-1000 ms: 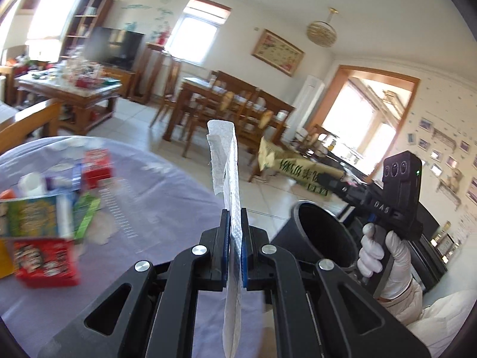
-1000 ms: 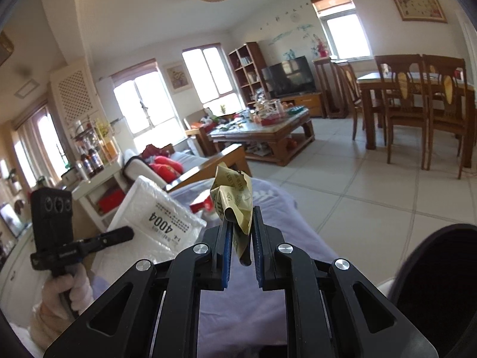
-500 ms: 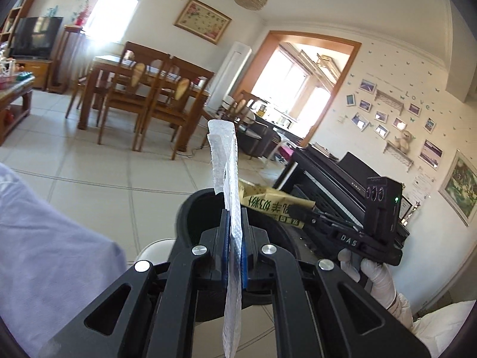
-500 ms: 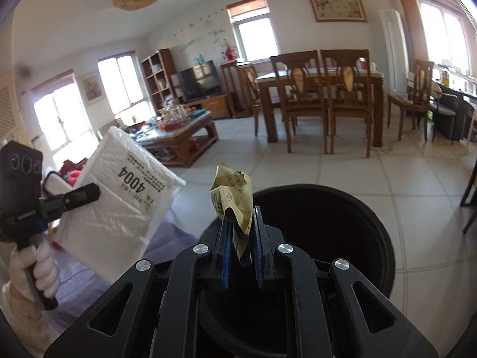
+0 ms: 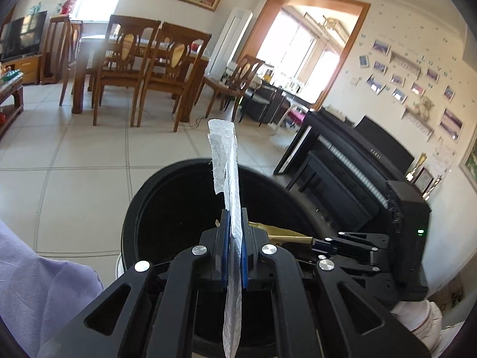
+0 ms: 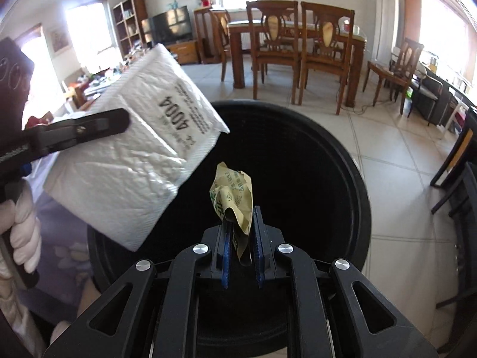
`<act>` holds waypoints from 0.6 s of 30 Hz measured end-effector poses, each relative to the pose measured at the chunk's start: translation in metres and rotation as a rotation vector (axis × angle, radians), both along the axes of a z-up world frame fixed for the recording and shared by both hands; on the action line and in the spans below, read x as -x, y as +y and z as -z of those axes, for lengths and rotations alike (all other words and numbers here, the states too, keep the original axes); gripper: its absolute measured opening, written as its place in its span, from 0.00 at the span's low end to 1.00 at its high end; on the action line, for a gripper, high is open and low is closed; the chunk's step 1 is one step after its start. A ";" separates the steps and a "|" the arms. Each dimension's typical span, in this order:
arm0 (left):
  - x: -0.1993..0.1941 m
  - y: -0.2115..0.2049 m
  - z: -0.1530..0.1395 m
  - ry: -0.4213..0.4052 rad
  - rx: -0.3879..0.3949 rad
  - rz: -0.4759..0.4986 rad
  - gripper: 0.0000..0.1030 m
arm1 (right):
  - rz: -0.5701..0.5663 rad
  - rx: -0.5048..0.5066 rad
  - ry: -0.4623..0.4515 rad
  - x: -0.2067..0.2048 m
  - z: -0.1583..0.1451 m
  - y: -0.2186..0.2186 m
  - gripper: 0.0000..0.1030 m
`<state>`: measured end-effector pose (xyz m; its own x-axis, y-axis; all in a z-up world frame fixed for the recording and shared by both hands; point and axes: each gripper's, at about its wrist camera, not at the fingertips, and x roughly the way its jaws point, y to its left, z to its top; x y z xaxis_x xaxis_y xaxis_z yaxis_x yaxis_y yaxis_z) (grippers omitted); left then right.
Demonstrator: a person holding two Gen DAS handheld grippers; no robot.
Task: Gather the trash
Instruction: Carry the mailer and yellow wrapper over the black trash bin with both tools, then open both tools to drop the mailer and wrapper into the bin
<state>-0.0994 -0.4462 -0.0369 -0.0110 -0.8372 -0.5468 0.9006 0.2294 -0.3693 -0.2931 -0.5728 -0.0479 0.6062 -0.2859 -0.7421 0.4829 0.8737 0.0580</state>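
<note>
Trash in both grippers hangs over the mouth of the black bin [image 6: 342, 179], so the step in hand looks like the drop, the carrying part being as good as done. The left gripper [image 5: 235, 238] has its jaws pressed together on a white padded mailer [image 5: 231, 197], which from its own camera shows edge-on, standing up between the blue pads and running down below them; from the right wrist view the same mailer [image 6: 128, 167] shows its broad face with a printed label, tilted, its lower corner over the near left rim of the bin. The right gripper [image 6: 241, 238] pinches a crumpled yellowish wrapper [image 6: 234, 200] with green print, the jaws a little apart around the paper, and the wrapper sits squarely above the dark opening. Both grippers point downward at a slant toward the bin, side by side and close together, the right one visible low at the right of the left wrist view [image 5: 342, 243] with its wrapper [image 5: 283, 232] poking toward the bin's middle. A white-gloved hand [image 6: 21, 238] grips the left handle, just beside a lilac-covered table [image 5: 44, 283]. Next, I judge, each pair of jaws needs to spread so the pieces fall inside; the mailer, being wide and near the rim, may want shifting further inward first, or it could catch on the edge.
</note>
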 end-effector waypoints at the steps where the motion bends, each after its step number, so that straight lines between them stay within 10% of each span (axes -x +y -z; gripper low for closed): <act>1: -0.002 -0.001 0.006 0.000 -0.019 -0.002 0.07 | -0.005 0.001 0.004 0.000 0.003 0.000 0.13; 11: -0.006 0.009 0.006 -0.007 -0.081 -0.013 0.10 | -0.005 0.044 0.018 -0.023 0.013 0.010 0.48; 18: -0.014 0.046 -0.007 0.009 -0.025 -0.040 0.11 | -0.039 0.073 -0.005 -0.025 0.002 0.030 0.50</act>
<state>-0.0858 -0.4005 -0.0295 0.0172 -0.8231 -0.5677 0.8874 0.2742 -0.3707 -0.2680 -0.5423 -0.0501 0.6218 -0.3152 -0.7169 0.4482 0.8939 -0.0043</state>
